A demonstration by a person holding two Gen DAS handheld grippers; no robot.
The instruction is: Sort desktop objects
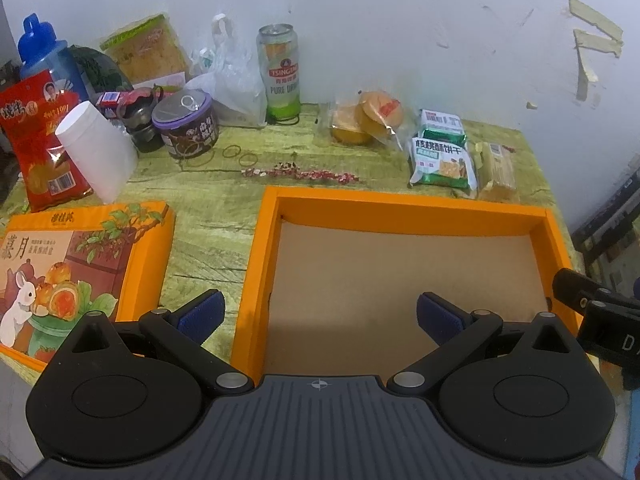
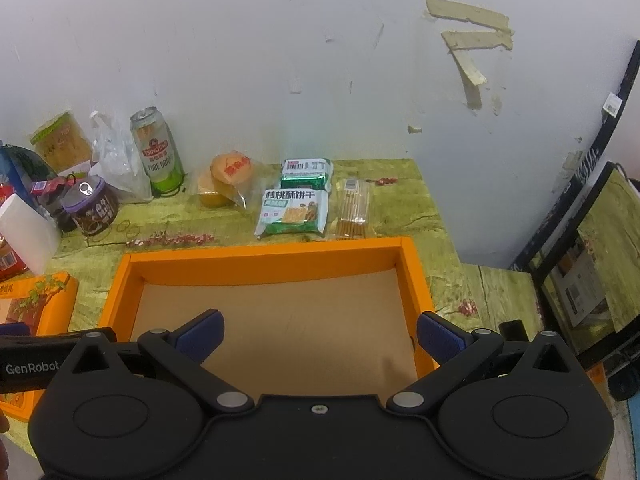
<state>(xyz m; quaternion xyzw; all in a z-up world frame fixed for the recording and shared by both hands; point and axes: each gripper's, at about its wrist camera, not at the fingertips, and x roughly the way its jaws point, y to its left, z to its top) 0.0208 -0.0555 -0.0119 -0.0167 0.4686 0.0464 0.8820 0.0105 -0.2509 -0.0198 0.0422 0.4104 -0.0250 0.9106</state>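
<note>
I hold both the left gripper (image 1: 319,314) and right gripper (image 2: 320,334) spread above the orange box (image 2: 264,258), biscuit packets (image 2: 294,212) beyond it.

Open orange cardboard box (image 1: 404,204) sits mid-table w/ its illustrated orange lid (image 1: 84,272) to the left. Green-wrapped biscuit packs (image 2: 294,210) lie behind box; tall green beer can (image 2: 158,152) further left, by wall.

An orange box (image 1: 400,204) with a plain brown floor sits on a green wood-grain bench (image 1: 224,236) sprigged with pink flowers. The lid (image 1: 80,272) is orange, printed with a white rabbit. Green-and-white biscuit packs (image 2: 294,210), a green-and-silver can (image 2: 158,152), a red snack bag (image 1: 40,140).
</note>
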